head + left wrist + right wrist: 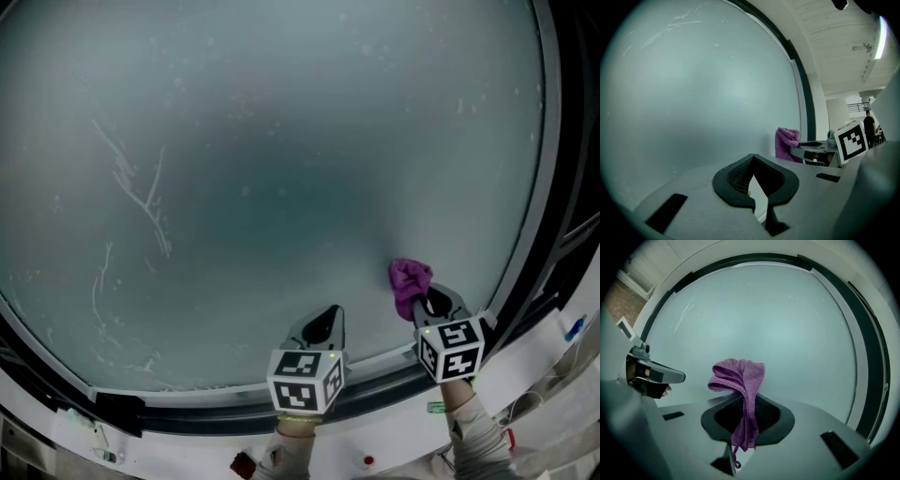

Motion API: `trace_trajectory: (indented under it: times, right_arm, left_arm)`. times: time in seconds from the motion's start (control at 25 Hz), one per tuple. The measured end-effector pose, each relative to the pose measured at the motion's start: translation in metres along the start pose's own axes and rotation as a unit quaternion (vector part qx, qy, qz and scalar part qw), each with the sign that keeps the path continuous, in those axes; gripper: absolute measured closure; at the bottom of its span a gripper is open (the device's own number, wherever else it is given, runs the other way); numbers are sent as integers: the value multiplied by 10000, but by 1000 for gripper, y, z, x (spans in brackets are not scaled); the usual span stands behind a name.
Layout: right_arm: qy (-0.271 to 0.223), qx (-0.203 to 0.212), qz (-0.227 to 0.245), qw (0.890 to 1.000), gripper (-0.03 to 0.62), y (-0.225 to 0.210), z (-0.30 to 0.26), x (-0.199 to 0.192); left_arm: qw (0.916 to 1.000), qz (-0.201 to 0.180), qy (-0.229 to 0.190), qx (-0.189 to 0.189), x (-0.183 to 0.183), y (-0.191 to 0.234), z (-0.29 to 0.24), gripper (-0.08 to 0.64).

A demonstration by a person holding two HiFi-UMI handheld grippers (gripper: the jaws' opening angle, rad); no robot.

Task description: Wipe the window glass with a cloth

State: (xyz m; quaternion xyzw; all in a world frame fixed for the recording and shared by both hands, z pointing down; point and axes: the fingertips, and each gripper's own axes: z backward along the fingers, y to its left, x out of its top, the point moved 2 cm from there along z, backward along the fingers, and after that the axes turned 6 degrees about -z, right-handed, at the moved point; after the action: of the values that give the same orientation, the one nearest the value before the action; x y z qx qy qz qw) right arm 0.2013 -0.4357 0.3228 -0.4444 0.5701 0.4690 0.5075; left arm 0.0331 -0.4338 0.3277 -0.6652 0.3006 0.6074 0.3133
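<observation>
The right tool (432,300) pinches a purple cloth (409,280), whose bunched end sits at the window glass (281,169), low on the right near the dark frame (555,178). The left tool (323,324), pressed together and empty, is just left of it.

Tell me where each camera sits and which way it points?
Head view: on the person's head, looking down at the glass; shows the left gripper, right gripper and a sleeve.
Left gripper view: on the left gripper, looking along its shut, empty jaws at the glass; the right gripper shows at right.
Right gripper view: on the right gripper, looking along its jaws, shut on the cloth; the left gripper shows at left.
Shared: all see glass and cloth.
</observation>
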Motion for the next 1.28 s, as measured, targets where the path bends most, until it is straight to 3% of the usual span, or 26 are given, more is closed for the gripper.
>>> trace_trajectory:
  times: [0.28,0.52,1.28]
  right_arm:
    - [-10,-157,-15,9999,541,-10,12,0]
    - [-71,-7,-15,10000,541,3,17,4]
    - [-228,1427,-173,9894,541,118,36,-1]
  left_arm:
    - [9999,-15,-29,-163,3,-12,-5,557]
    - [9999,-31,-68,-116,5,-12,2,557]
    - [9968,79,36,790,-23,26,85,557]
